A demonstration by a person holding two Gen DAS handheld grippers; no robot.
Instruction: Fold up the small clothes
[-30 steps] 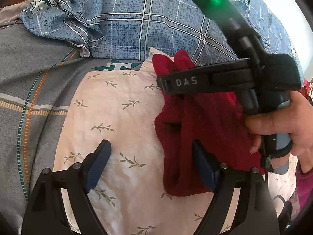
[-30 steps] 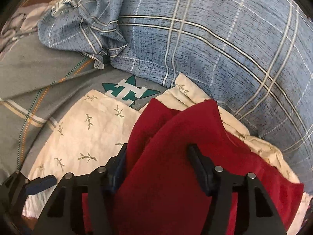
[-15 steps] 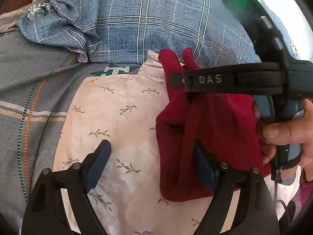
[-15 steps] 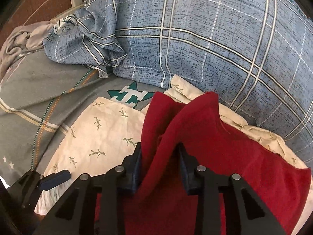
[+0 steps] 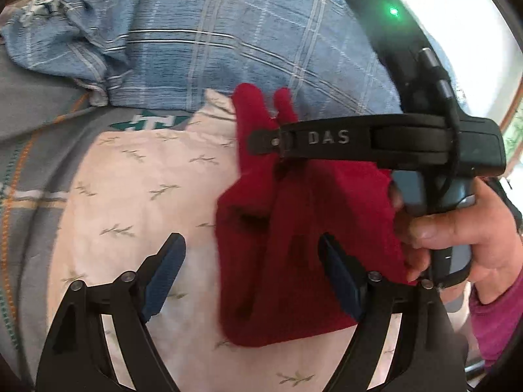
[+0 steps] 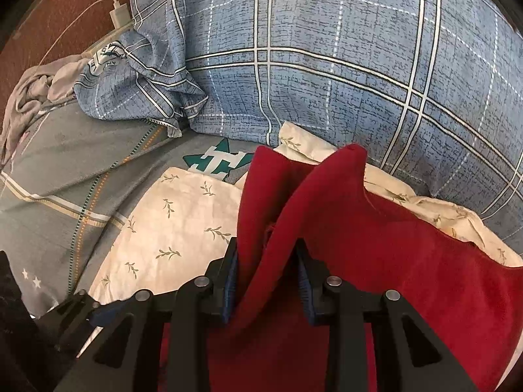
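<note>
On the bed, across a leaf-printed pillow (image 6: 170, 225), lies the red garment (image 6: 408, 261), a small soft knit piece, its far edge drawn up into two peaks toward twelve o'clock near the blue checked quilt (image 6: 327, 65). In the right wrist view the right tongs (image 6: 266, 271) stand narrow, pinching a raised fold of the red cloth between their blue pads. The left tongs (image 5: 251, 261) stand wide and hold nothing; their right finger hangs over the garment's near part, the left over bare pillow. To fold well, I would carry the pinched edge over toward six o'clock in one slow arc, keeping both layers gripped, while the left tongs press the near hem flat so the cloth does not slide. The fabric looks thick and limp, likely to bunch if dragged.
</note>
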